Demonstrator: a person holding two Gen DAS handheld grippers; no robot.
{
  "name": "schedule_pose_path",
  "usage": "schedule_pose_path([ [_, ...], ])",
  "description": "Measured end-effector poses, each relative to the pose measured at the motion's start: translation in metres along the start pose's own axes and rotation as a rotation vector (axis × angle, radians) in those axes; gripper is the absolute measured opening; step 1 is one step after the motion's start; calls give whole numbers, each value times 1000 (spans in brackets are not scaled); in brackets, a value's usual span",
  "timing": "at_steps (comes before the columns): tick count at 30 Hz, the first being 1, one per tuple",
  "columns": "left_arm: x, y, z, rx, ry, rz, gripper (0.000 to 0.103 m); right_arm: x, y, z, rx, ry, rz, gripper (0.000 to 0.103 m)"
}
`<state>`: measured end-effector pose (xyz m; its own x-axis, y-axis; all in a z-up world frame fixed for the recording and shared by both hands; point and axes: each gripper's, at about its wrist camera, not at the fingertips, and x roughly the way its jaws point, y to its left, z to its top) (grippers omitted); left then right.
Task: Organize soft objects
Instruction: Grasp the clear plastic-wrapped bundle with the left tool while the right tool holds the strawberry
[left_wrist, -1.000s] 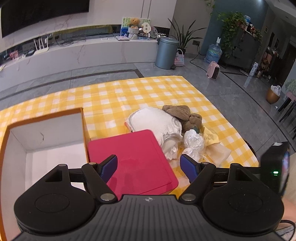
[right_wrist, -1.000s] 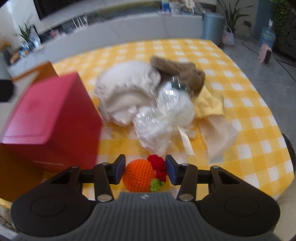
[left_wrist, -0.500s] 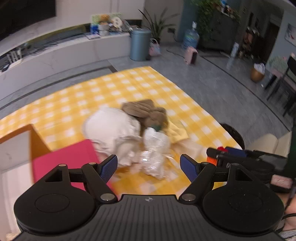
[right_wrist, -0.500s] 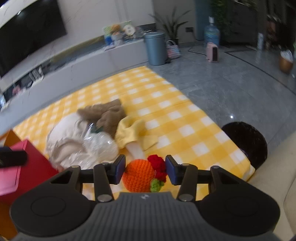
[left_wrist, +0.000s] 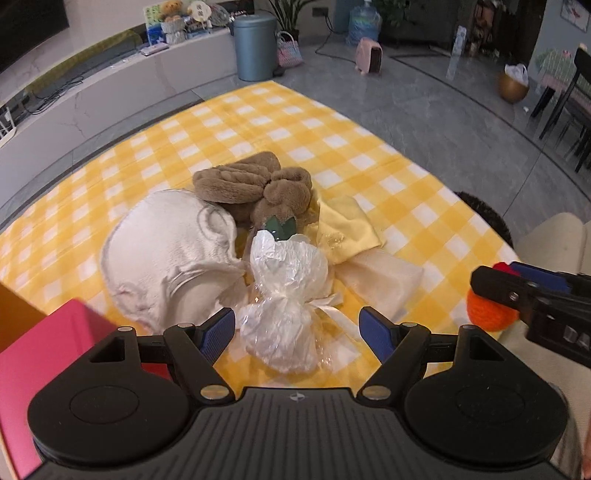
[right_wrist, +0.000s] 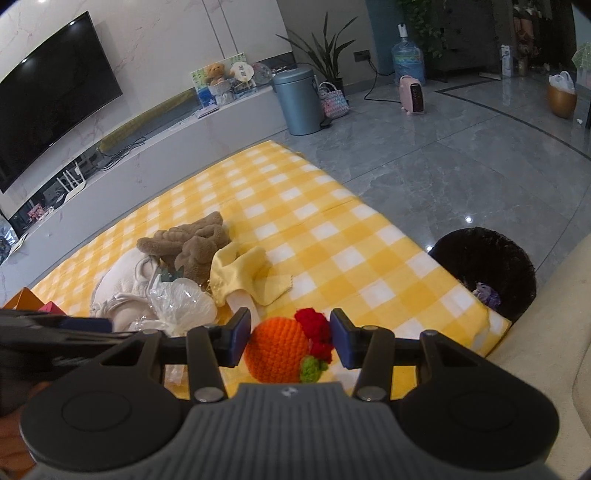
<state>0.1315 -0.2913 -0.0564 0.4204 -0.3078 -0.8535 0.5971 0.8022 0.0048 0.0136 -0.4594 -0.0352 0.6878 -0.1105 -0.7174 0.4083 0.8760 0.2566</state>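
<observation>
Room fixtures and furnishings around the yellow-and-white checked tablecloth.

Large black flat television screen on the marble wall; long white low media counter below it carrying a small brown teddy bear and printed cards; blue-grey cylindrical lidded bin on the grey polished tile floor, a woven pastel handbag just beside it; pink box-shaped space heater; blue water-cooler bottle; green potted plant; round black fuzzy basket beside the tabletop's corner.

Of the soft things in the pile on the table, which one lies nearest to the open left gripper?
The clear plastic-wrapped bundle: it lies just ahead of the left gripper, nearer than the white cloth, brown plush and yellow cloth.
</observation>
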Motion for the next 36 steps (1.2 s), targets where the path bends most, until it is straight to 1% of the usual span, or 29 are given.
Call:
schedule_pose_path([
  [5,22,-1,6,9,34,9,86,1,-3,0,13,3,9,47],
  [6,25,-1,6,15,42,17,83,1,-3,-1,15,5,11,47],
  [7,27,-2,6,26,44,28,73,2,-4,-1,18,6,14,47],
  [9,30,-6,6,66,59,43,58,5,-5,-1,21,13,13,47],
  [11,30,-9,5,100,58,59,52,7,-5,-1,20,19,13,47],
  [12,29,-9,5,107,57,65,47,8,-4,-1,18,21,14,47],
  [16,24,-7,7,97,63,52,40,7,-3,-2,10,18,18,47],
  [18,18,-7,6,89,63,33,39,6,-2,-2,6,16,22,47],
  [20,11,-7,4,92,60,12,39,6,-1,-2,3,15,25,47],
  [23,-1,-8,-1,126,52,-47,39,6,0,-2,-1,16,26,47],
  [25,-1,-8,-3,143,79,-72,40,6,0,-1,-3,18,25,47],
  [27,6,-7,-6,140,118,-81,41,7,1,-2,-8,21,24,47],
  [29,14,-7,-9,139,145,-77,52,7,3,-2,-12,23,28,46],
  [30,16,-8,-11,140,138,-65,69,7,3,-2,-14,23,31,45],
  [31,19,-9,-12,139,135,-57,81,7,3,-2,-15,23,34,44],
  [32,22,-10,-13,138,139,-52,82,7,3,-2,-15,22,36,44],
  [36,40,-12,-14,115,185,-54,82,8,4,-3,-18,31,33,43],
])
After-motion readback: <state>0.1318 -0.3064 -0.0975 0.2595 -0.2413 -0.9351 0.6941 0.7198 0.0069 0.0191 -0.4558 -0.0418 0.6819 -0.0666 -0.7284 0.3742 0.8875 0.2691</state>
